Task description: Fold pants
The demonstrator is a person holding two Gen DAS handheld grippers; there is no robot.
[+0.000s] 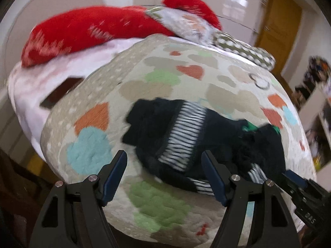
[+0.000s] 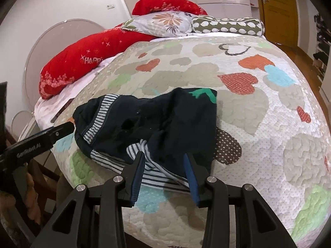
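So the pants (image 2: 149,124) are dark navy with striped white-and-navy trim and a bit of green print at one end, and they're lying in a crumpled heap on the quilt (image 2: 258,113), the one with the hearts and clouds, near the foot end of the bed.

The right gripper (image 2: 164,157) is pointing down at the near edge of the heap. Its jaws stand partly apart, with the striped trim and some dark fabric lying between the blue pads. I can't see the pads actually pressing on the cloth, so it looks let go rather than clamped.

The left gripper (image 1: 164,155) hovers over the other side of the pile with its jaws spread wide and nothing in them. In the right wrist view you can see it coming in from the left, its tip just beside the striped waistband.

Up at the head of the bed there's a long red pillow (image 2: 82,62), a floral pillow (image 2: 163,23) and a polka-dot bolster (image 2: 227,25). The left view is pretty blurry.
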